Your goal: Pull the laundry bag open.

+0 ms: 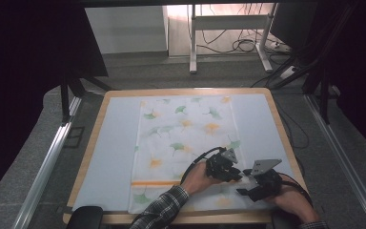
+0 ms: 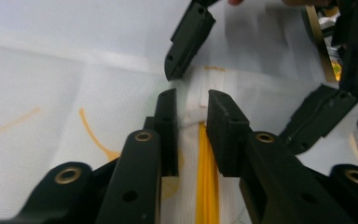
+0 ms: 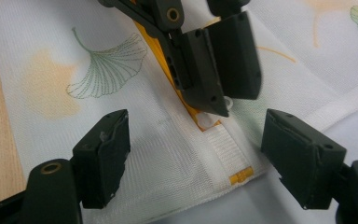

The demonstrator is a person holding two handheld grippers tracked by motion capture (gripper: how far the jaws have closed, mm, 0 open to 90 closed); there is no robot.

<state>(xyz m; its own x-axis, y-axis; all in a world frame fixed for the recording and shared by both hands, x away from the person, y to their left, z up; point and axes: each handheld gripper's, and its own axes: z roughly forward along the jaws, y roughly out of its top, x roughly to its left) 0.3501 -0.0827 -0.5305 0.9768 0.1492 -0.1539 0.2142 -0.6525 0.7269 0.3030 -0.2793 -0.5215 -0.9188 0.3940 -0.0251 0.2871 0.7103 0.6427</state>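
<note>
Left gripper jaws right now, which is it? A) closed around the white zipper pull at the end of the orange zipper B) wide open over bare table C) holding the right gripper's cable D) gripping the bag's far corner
A. In the right gripper view the left gripper has its jaws pinched on the white zipper pull at the end of the orange zipper of the mesh bag.

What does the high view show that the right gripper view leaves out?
The high view alone takes in the whole wooden table, the person's plaid sleeve and the floor cables behind. The right gripper view alone gives the close detail: the white zipper pull at the end of the orange zipper, with the right claw open around it. Both share the mesh laundry bag with ginkgo leaf print and the left claw at the zipper.
</note>
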